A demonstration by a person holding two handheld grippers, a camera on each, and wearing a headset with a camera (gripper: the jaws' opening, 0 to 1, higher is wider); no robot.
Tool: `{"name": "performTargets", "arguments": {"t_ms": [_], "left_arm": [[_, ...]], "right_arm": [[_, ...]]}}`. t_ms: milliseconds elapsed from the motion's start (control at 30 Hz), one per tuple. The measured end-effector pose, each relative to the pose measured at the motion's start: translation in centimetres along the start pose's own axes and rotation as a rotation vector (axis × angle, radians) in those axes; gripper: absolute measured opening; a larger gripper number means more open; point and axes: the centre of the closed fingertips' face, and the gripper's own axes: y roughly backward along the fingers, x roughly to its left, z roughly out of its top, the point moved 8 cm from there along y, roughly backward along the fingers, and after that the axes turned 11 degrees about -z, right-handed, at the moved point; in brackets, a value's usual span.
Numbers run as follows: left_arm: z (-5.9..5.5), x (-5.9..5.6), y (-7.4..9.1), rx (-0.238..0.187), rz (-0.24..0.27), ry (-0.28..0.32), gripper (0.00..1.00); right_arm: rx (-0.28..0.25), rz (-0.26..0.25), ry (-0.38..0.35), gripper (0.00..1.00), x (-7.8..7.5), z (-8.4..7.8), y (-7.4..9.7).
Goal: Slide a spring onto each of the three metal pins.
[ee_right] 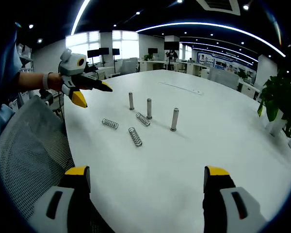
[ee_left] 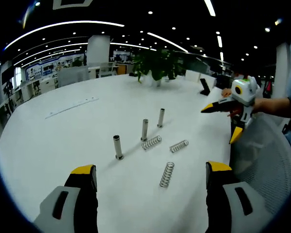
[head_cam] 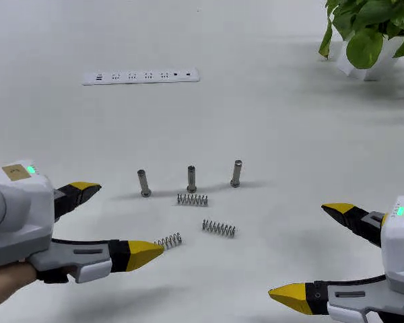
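Three metal pins stand upright in a row on the white table: left pin (head_cam: 143, 183), middle pin (head_cam: 191, 179), right pin (head_cam: 236, 173). Three loose springs lie flat before them: one (head_cam: 192, 199) at the middle pin's foot, one (head_cam: 219, 228) nearer me, one (head_cam: 169, 240) close to the left gripper's lower tip. My left gripper (head_cam: 121, 221) is open at the left with nothing between its jaws, and the springs (ee_left: 167, 174) lie ahead of it. My right gripper (head_cam: 313, 252) is open at the lower right, apart from the springs (ee_right: 135, 136).
A white power strip (head_cam: 141, 76) lies flat at the far side of the table. A potted green plant (head_cam: 369, 30) stands at the far right corner. A mesh chair back (ee_right: 29, 141) is beside the table edge near me.
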Motion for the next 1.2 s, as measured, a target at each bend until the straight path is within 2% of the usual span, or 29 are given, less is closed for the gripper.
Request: {"name": "performTargets", "arguments": {"t_ms": [100,233,467,533,633,767,1033,1100,1200], "left_arm": [[-0.6,-0.2,0.7,0.008,0.016,0.006,0.95],[-1.1,-0.2,1.4,-0.005,0.029,0.032,0.96],[-2.1,-0.3,1.9,0.021,0.040,0.037,0.94],[-2.3,-0.3,1.6,0.038,0.031,0.041,0.91],[-2.4,-0.3,0.9,0.072,0.014,0.014,0.87],[-2.2,-0.2,-0.3,0.073,-0.008,0.013,0.84],[-2.5,0.2,-2.4,0.134,-0.049,0.002,0.69],[-2.6,0.2,-2.7,0.162,-0.059,-0.004,0.61],[-2.8,0.3,-3.3,0.182,-0.072,0.006,0.51]], "right_arm": [[0.001,0.007,0.009,0.99,0.1,0.1,-0.1],[0.001,0.014,0.013,0.99,0.2,0.2,-0.2],[0.000,0.021,0.019,0.98,0.4,0.4,-0.4],[0.001,0.024,0.018,0.98,0.5,0.4,-0.5],[0.006,0.029,0.022,0.98,0.7,0.2,-0.6],[0.006,0.031,0.018,0.98,0.9,0.2,-0.6],[0.008,0.029,0.008,0.98,1.1,-0.1,-0.6],[0.008,0.029,0.005,0.98,1.1,-0.2,-0.5],[0.008,0.031,-0.002,0.98,1.2,-0.3,-0.4]]}}
